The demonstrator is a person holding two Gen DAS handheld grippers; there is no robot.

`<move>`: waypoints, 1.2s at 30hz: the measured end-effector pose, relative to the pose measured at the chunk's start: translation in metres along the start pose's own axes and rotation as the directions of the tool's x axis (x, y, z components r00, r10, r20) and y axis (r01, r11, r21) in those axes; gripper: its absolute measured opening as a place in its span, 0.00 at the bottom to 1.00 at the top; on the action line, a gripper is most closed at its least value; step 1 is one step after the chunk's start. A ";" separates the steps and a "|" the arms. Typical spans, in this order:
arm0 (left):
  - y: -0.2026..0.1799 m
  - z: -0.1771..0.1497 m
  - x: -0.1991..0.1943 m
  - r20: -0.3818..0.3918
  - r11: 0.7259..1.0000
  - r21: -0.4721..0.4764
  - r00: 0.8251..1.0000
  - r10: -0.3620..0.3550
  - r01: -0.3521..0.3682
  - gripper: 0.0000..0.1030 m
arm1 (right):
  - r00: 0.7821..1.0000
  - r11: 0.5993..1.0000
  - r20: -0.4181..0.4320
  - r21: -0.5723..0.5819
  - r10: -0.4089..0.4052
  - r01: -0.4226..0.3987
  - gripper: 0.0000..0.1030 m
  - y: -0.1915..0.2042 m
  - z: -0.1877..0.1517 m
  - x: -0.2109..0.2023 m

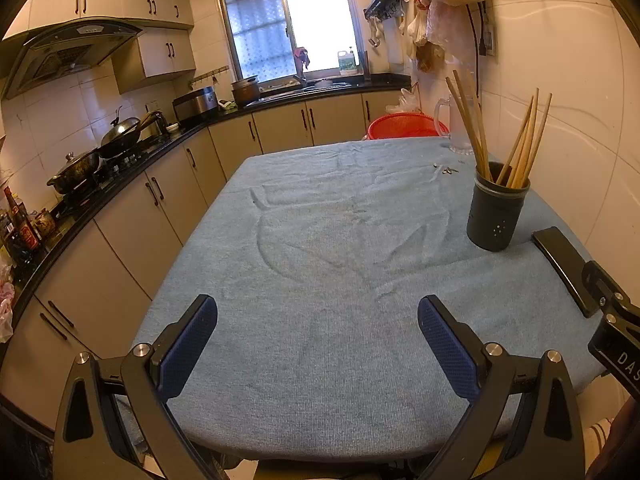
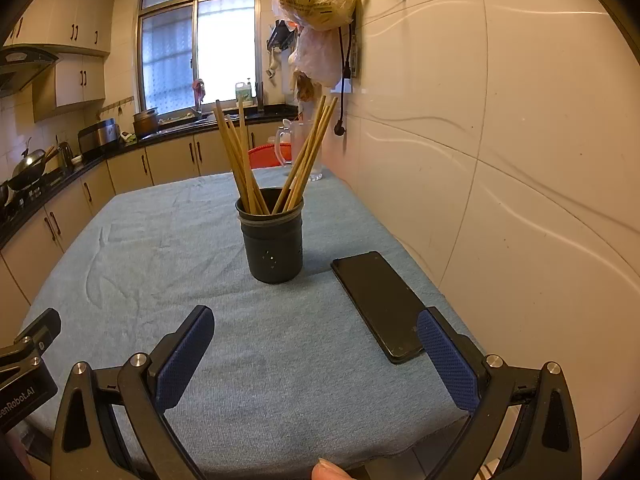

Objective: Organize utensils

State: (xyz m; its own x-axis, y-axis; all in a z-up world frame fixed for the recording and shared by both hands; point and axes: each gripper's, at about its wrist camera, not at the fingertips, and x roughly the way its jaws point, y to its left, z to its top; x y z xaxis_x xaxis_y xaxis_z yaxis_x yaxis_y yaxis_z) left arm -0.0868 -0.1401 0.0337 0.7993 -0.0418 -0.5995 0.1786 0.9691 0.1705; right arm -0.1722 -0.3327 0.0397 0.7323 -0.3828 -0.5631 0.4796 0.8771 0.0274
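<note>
A dark round utensil holder (image 1: 497, 212) (image 2: 272, 236) stands upright on the blue cloth-covered table (image 1: 320, 248) (image 2: 168, 256), on its right side. Several wooden chopsticks (image 1: 520, 148) (image 2: 244, 160) stick out of it, fanned left and right. My left gripper (image 1: 318, 344) hovers open over the table's near edge, well short of the holder, nothing between its blue pads. My right gripper (image 2: 316, 354) is open too, near the front edge, with the holder straight ahead and its fingers empty. Part of the right gripper's body (image 1: 612, 320) shows at the right in the left wrist view.
A black phone (image 2: 380, 304) (image 1: 568, 268) lies flat right of the holder, next to my right finger. A glass mug (image 1: 458, 124) (image 2: 300, 148) stands at the far right corner, a red basket (image 1: 404, 126) behind the table. A tiled wall (image 2: 500, 160) runs along the right; counters line the left.
</note>
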 end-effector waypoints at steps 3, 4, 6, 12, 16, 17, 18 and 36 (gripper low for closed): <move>0.000 0.000 0.000 0.000 1.000 0.001 1.000 0.000 0.000 0.97 | 1.000 1.000 -0.002 -0.001 -0.001 0.001 1.00 0.000 -0.001 0.000; 0.000 0.000 0.000 0.000 1.000 0.002 1.000 0.000 0.000 0.97 | 1.000 1.000 -0.003 -0.001 0.000 0.000 1.00 0.000 0.000 0.000; 0.000 0.000 0.000 0.000 1.000 0.002 1.000 0.000 0.000 0.97 | 1.000 1.000 -0.004 0.000 0.001 -0.001 1.00 0.000 0.000 0.001; 0.000 0.000 0.000 0.000 1.000 0.002 1.000 0.000 0.000 0.97 | 1.000 1.000 -0.005 0.000 0.001 -0.002 1.00 0.000 0.000 0.001; 0.000 0.000 0.000 -0.001 1.000 0.004 1.000 0.003 -0.003 0.97 | 1.000 1.000 -0.007 -0.001 0.002 -0.002 1.00 -0.001 0.000 0.002; 0.000 0.000 0.000 -0.001 1.000 0.005 1.000 0.002 -0.002 0.97 | 1.000 1.000 -0.007 -0.002 0.002 -0.002 1.00 -0.001 0.000 0.002; 0.000 -0.001 0.000 -0.001 1.000 0.006 1.000 0.002 -0.002 0.97 | 1.000 1.000 -0.007 -0.003 0.002 -0.002 1.00 -0.001 -0.001 0.002; 0.000 -0.001 0.000 -0.001 1.000 0.006 1.000 0.004 -0.004 0.97 | 1.000 1.000 -0.010 -0.009 0.004 -0.004 1.00 -0.002 0.000 0.007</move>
State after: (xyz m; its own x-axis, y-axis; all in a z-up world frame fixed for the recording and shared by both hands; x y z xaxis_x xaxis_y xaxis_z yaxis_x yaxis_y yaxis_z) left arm -0.0869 -0.1397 0.0331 0.7993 -0.0373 -0.5997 0.1786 0.9677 0.1779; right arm -0.1684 -0.3369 0.0360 0.7292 -0.3767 -0.5713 0.4723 0.8812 0.0218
